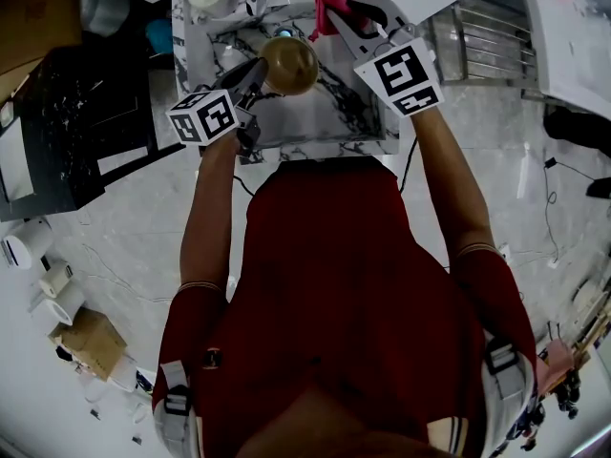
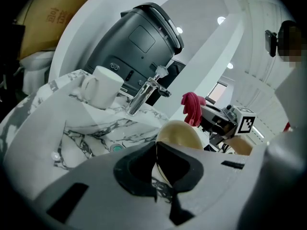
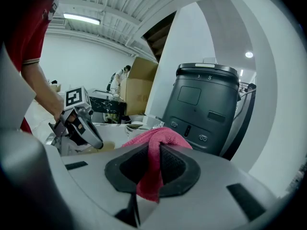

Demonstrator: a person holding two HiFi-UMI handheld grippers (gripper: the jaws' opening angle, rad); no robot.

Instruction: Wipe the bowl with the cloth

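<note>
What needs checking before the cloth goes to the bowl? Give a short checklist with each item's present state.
1. Left gripper shut on the rim of the bowl: ok.
2. Right gripper shut on the cloth, with a fold hanging free: ok.
3. Cloth touching the bowl: not ok; the head view shows them apart.
4. Bowl's inside turned toward the cloth: cannot tell.
5. Mug standing away from the bowl: ok.
</note>
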